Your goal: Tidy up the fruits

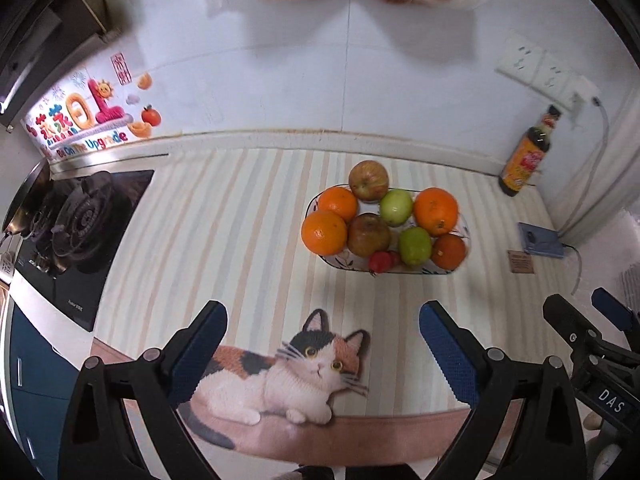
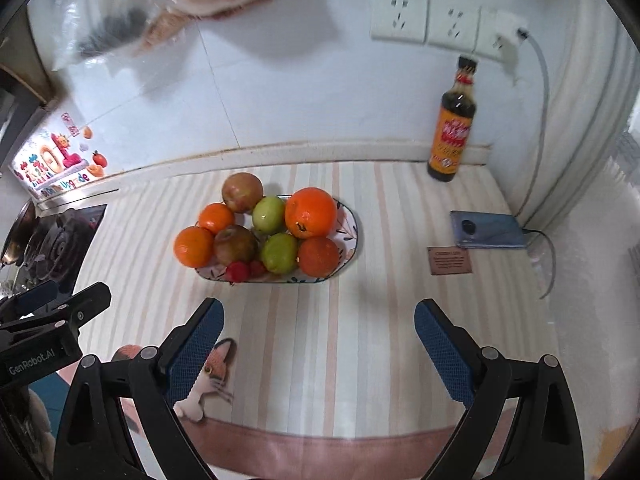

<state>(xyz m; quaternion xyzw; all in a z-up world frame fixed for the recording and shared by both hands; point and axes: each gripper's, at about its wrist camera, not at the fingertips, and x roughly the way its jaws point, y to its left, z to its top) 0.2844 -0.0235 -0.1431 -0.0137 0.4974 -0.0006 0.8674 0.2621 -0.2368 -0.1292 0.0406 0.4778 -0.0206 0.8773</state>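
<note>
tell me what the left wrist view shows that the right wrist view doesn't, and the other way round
Only the left wrist view shows the whole calico cat printed on the mat, and more of the gas stove. Only the right wrist view shows all three wall sockets head on and the whole phone beside the small brown card. Both show the plate of fruit, holding oranges, apples and green fruit, the dark sauce bottle at the wall, and the left gripper and right gripper, each with jaws wide apart and nothing between them.

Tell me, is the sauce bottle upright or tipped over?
Upright. The sauce bottle stands on its base in the counter corner, cap pointing up, near the wall sockets.
</note>
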